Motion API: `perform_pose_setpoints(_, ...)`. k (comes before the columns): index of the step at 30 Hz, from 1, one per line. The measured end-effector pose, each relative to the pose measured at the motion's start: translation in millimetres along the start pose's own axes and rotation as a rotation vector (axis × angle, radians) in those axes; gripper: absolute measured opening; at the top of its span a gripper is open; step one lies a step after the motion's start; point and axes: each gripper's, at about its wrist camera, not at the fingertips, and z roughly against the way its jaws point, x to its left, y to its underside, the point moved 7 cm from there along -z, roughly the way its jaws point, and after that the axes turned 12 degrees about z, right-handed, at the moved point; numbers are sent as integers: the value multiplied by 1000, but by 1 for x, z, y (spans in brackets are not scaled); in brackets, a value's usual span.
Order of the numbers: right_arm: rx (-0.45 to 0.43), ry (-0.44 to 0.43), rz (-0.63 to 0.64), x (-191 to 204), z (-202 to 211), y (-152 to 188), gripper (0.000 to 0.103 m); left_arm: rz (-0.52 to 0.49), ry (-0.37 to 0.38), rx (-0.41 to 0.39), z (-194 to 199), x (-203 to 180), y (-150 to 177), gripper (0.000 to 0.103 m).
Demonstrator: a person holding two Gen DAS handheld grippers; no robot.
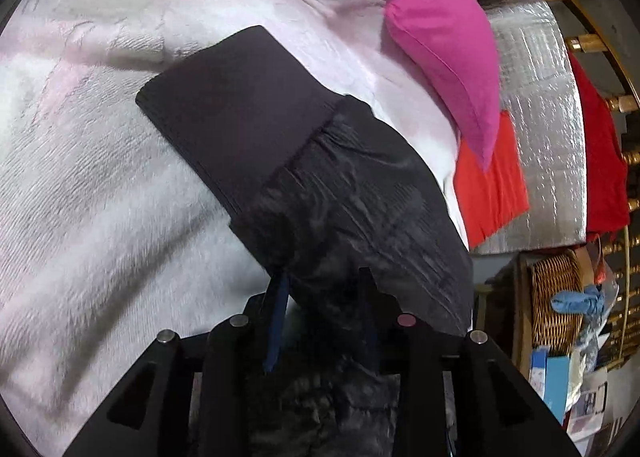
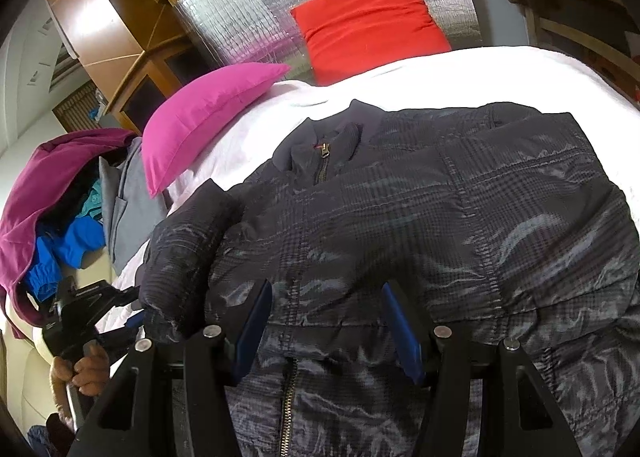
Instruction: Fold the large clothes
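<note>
A dark plaid puffer jacket (image 2: 420,217) lies front-up on the white bed cover (image 2: 460,73), zipper closed, collar toward the far edge. My left gripper (image 1: 324,297) is shut on the jacket's sleeve (image 1: 352,201) and holds it lifted, the plain dark cuff (image 1: 236,117) pointing away. In the right wrist view that gripper (image 2: 132,317) shows at the left under the raised sleeve (image 2: 180,257). My right gripper (image 2: 326,321) is open, its blue pads (image 2: 252,333) on either side of the zipper near the jacket's hem.
A magenta pillow (image 2: 200,117) and a red pillow (image 2: 368,25) lie at the bed's far side against a silver padded panel (image 2: 248,13). A pile of clothes (image 2: 60,209) lies at the left. A wicker basket (image 1: 556,305) and wooden furniture (image 2: 116,41) stand beyond the bed.
</note>
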Motion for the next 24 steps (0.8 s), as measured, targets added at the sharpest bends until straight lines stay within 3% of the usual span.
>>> perform_pose_setpoints(2,-1,3,-1,-2,0,0,61,-4,6,-25,-1,-2,-2,30)
perform_pose_setpoints(3,-2,4,-3,-3,1,0,61,-15,8,-40,0,-5,-2,23)
perform_pose_setpoints(7,-12,11,-9,-8,4,-1,61,-104,23,-102,12,-25,3,12)
perform_pose_setpoints(13,-41,46,-45,-31,20,-3,61,-420,94,-145,31,-95,50,11)
perform_pose_setpoints(17,-70,66,-112,-58,35,-6,61,-670,163,-93,23,-143,118,11)
perform_pose_setpoints(20,-98,86,-172,-82,50,-8,61,-867,181,10,0,-160,187,9)
perform_pose_setpoints(22,-112,97,-198,-94,57,-8,61,-930,162,84,-16,-156,223,9)
perform_pose_setpoints(24,-119,101,-222,-103,61,-9,61,-1001,67,151,-39,-143,253,9)
